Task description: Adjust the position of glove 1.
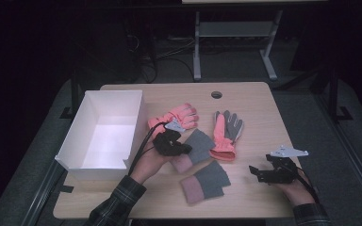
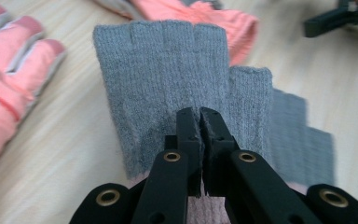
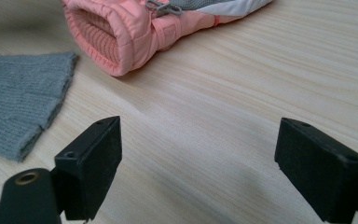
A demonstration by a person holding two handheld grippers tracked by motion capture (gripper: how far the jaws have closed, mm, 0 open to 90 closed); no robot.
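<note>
My left gripper (image 1: pixel 185 148) is shut on a grey fingerless glove with a pink cuff (image 1: pixel 197 147), pinching the knit near the cuff. In the left gripper view the black jaws (image 2: pixel 200 114) meet on the grey glove (image 2: pixel 168 79), which hangs a little above the wood and casts a shadow. A second grey glove with a pink cuff (image 1: pixel 205 182) lies flat near the front edge. My right gripper (image 1: pixel 257 172) rests at the front right, open, its jaws (image 3: pixel 198 154) wide apart over bare wood.
Two coral ski gloves lie mid-table, one (image 1: pixel 176 117) beside the left gripper and one (image 1: pixel 226 132) to its right, whose cuff (image 3: pixel 121 32) faces my right gripper. A white open box (image 1: pixel 94 173) stands at the left. The wooden table (image 1: pixel 259 113) has a cable hole (image 1: pixel 216 94) at the back.
</note>
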